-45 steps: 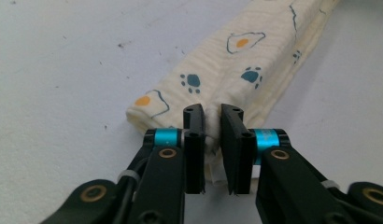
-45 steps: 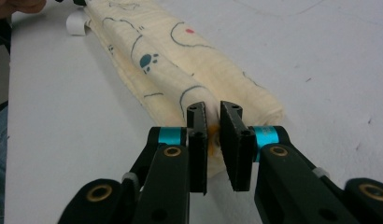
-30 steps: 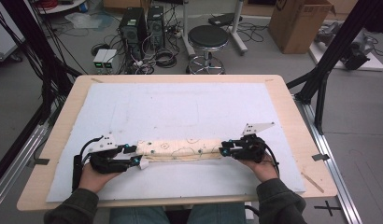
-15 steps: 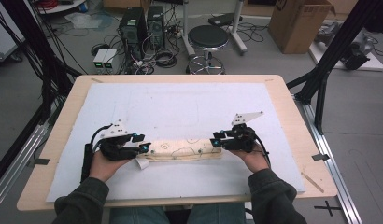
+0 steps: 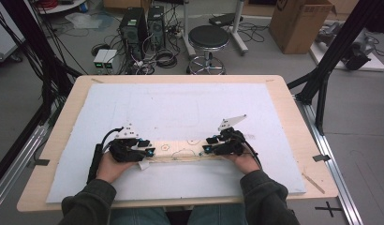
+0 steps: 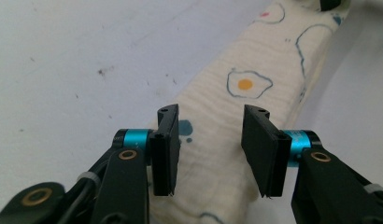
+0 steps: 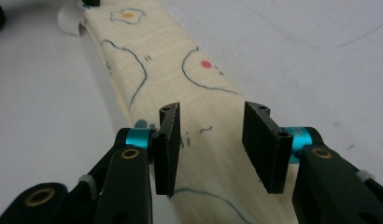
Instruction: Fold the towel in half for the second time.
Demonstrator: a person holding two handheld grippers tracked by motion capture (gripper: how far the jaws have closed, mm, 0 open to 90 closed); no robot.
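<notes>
Cream-coloured, crinkly cotton makes up the folded cloth (image 5: 180,152) we are working on, a long narrow strip printed with thin blue outlines around orange and red dots, like little fried eggs; its ribbed weave shows clearly in the left gripper view (image 6: 236,107). It lies flat on the pale foam sheet (image 5: 190,108) that covers the wooden table (image 5: 68,108), close to our edge, with its long axis running straight across from left to right. Our left gripper (image 5: 150,149) sits at the strip's left end and our right gripper (image 5: 205,145) at its right end, so the two point inward at one another along the cloth, each held low and nearly level, with our forearms coming in from the near edge. In both gripper views the flat black jaws stand spread over the fabric, the pads clear of it, pinching nothing; the left jaws have been closing a little, and the right jaws (image 7: 210,144) have just been opening, with the cloth beneath the gap.
</notes>
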